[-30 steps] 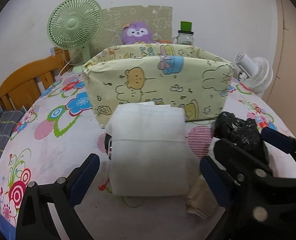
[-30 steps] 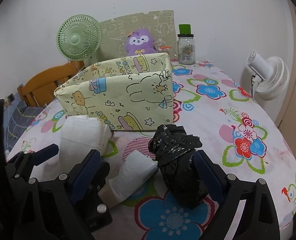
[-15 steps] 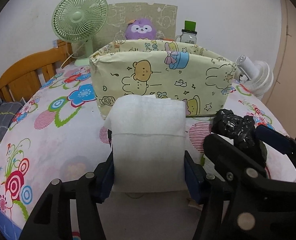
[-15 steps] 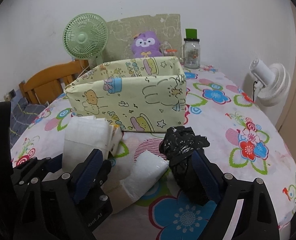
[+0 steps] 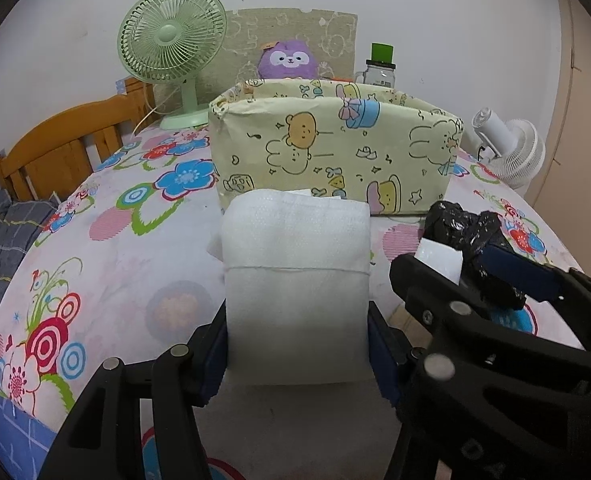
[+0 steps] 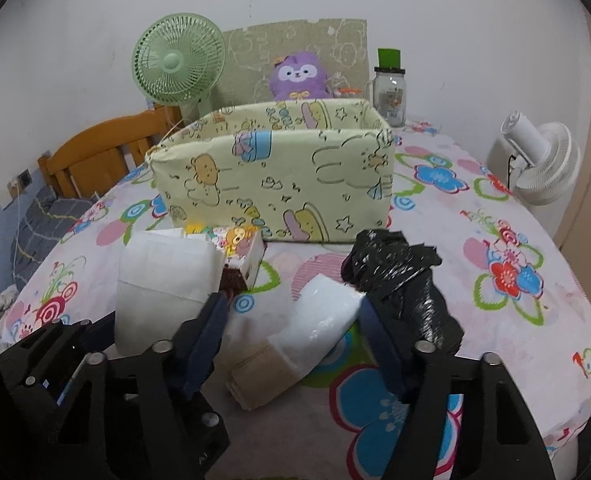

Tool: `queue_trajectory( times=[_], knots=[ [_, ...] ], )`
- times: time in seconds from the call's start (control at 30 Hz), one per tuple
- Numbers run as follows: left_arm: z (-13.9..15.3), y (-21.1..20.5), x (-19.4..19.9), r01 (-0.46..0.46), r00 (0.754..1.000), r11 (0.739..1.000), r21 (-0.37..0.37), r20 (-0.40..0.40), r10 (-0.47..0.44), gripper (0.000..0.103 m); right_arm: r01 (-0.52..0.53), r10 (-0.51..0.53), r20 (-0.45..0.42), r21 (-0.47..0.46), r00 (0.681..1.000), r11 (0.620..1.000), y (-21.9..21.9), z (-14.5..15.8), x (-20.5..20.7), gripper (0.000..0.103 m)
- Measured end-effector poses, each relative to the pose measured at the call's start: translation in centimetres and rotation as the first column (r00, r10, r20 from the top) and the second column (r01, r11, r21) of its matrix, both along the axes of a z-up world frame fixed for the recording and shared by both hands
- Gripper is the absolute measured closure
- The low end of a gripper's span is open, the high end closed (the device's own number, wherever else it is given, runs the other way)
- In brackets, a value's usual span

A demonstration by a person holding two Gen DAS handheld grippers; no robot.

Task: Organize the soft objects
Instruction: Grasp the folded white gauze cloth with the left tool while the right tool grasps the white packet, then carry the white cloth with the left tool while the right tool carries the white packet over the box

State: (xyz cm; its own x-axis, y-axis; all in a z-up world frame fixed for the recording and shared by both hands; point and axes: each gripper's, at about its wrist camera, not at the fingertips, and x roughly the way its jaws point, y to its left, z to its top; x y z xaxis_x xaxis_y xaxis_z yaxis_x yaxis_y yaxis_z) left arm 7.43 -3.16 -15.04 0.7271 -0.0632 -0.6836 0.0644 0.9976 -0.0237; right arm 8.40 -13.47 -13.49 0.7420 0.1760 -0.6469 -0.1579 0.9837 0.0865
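A white soft pack [image 5: 295, 280] stands upright on the flowered tablecloth, and my left gripper [image 5: 297, 348] is shut on its lower sides. Just behind it stands a small colourful tissue pack [image 6: 243, 248]. My right gripper [image 6: 293, 308] is closing. A white-and-beige roll [image 6: 311, 320] lies between its jaws, and neither pad clearly presses on it. A crumpled black plastic bag [image 6: 407, 272] sits against the outer side of the right finger. An open fabric box [image 5: 335, 152] with cartoon prints stands behind all of this.
Along the wall behind the box are a green fan [image 5: 171, 40], a purple plush toy [image 5: 287, 60] and a jar with a green lid [image 5: 379, 68]. A white fan [image 5: 511, 148] stands off the table's right edge. A wooden frame [image 5: 55, 148] is at the left.
The left jaws closed onto the white pack and still hold it. The right jaws have narrowed, and the black bag, earlier between them, now sits beside the right finger.
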Motion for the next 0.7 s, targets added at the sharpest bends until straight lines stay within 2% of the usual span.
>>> queue_trajectory(
  times=[0.2,0.47,0.7],
  knots=[
    [-0.4,-0.1,0.0,-0.002,1.000,1.000,0.012,-0.010,0.002,0.040,0.015,-0.014,-0.056,0.012,0.998,1.000,-0.2,-1.1,0.8,0.041],
    [-0.8,-0.5,0.4,0.006,1.000,0.999,0.038,-0.023,-0.005,0.041,0.011,-0.008,-0.093,0.031,0.996,0.999,-0.2,-2.1,1.7,0.062],
    [-0.7,-0.5,0.6,0.009,1.000,0.999,0.036,-0.024,-0.008,0.041,0.003,-0.001,-0.085,0.030,0.996,1.000,0.1,-1.9,1.9,0.073]
  ],
)
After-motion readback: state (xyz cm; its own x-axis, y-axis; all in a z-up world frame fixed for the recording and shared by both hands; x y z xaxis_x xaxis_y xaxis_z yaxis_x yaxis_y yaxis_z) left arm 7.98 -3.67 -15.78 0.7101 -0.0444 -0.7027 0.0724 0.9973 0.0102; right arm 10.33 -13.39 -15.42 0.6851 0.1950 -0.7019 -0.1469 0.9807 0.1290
